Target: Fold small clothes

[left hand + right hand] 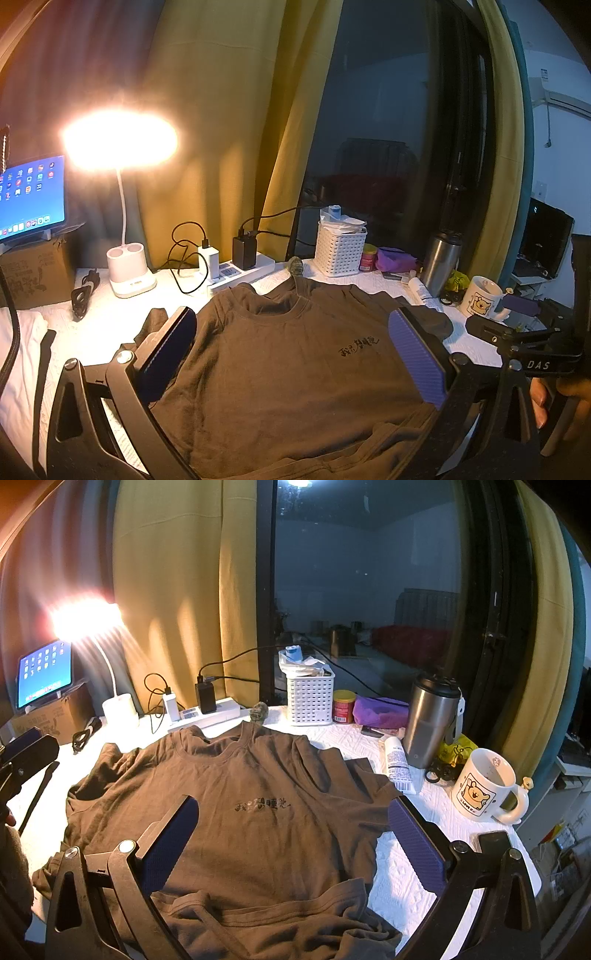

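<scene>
A brown T-shirt (280, 369) with small black print on the chest lies face up on the white table cover, collar toward the window, hem rumpled near me; it also shows in the right wrist view (240, 812). My left gripper (291, 350) is open and empty, held above the shirt's left half. My right gripper (291, 834) is open and empty above the shirt's lower middle. The left gripper's finger also shows at the left edge of the right wrist view (29, 753), and the right gripper's frame shows at the right of the left wrist view (524, 350).
At the back stand a lit desk lamp (118, 709), a power strip with chargers (207, 712), a white basket (310, 698), a steel flask (428, 723), a white mug (484, 786), a tube (397, 764) and a tablet on a box (44, 675). A phone (495, 842) lies right of the shirt.
</scene>
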